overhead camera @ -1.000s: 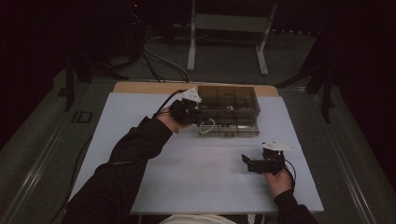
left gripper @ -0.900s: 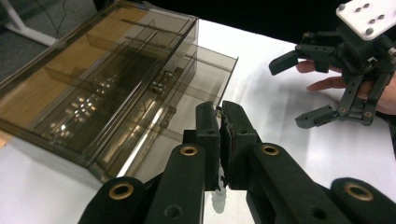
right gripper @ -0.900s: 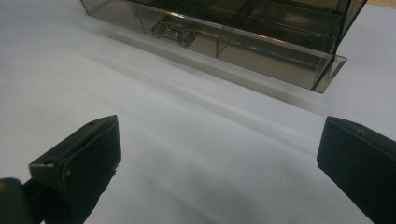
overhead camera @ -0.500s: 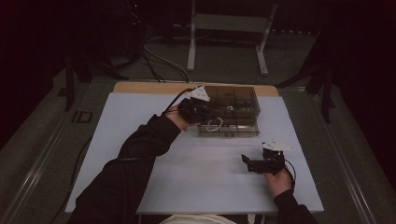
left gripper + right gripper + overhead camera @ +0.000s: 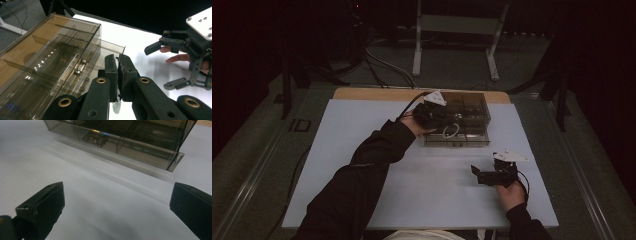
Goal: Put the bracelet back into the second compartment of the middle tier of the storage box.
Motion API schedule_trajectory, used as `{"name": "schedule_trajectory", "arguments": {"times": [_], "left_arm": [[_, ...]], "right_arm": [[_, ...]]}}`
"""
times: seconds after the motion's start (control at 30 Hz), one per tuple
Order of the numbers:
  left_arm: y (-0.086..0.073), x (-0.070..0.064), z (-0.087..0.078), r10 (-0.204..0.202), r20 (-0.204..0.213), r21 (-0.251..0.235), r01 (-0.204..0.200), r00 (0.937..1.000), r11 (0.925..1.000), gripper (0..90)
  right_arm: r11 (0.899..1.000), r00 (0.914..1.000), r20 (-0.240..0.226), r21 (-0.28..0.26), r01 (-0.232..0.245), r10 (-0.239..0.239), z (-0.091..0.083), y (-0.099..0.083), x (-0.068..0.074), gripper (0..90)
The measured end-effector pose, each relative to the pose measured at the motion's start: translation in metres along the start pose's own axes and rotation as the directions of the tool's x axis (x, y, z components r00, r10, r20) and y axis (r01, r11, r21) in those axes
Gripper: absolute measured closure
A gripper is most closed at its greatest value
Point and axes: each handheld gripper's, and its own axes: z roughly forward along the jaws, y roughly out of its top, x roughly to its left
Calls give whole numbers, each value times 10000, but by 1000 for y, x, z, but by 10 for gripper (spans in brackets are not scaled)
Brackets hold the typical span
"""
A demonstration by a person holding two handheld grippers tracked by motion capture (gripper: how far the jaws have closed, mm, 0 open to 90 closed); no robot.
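Observation:
A smoky clear plastic organiser box (image 5: 472, 107) stands at the table's far middle, its front drawer (image 5: 457, 137) pulled out a little. My left gripper (image 5: 443, 121) hovers over the box's left part, shut on a thin white loop (image 5: 451, 131) that hangs above the drawer. In the left gripper view the jaws (image 5: 118, 65) are pressed together, and a small whitish piece (image 5: 115, 107) sticks out beneath them. My right gripper (image 5: 475, 172) rests open on the white table surface, near the front right. In its own view the right gripper (image 5: 117, 195) holds nothing and faces the drawer front (image 5: 140, 147).
A white sheet (image 5: 362, 150) covers the table, with a wooden strip (image 5: 362, 93) along its far edge. The box has several dividers inside (image 5: 50, 42). The left gripper view also shows the right gripper (image 5: 160, 67) and its hand. Behind the table are cables and a metal stand (image 5: 417, 45) on the floor.
My left gripper has moved to the right, from beside the box's left end to over the box, carrying the white loop along. The right gripper has stayed put.

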Motion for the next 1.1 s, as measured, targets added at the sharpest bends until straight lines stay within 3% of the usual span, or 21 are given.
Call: {"name": "schedule_trajectory", "arguments": {"times": [0.67,1.1], "left_arm": [[7,7,29,-59,-42,-15,59,10000,10000,885],[-7,16,54,-241,-283,380,252,9993,9990,885]], "right_arm": [[10000,10000,-44,-48,-47,47,-1,0,-1,0],[10000,10000,-73,-51,-66,66,-1,-1,-3,0]]}}
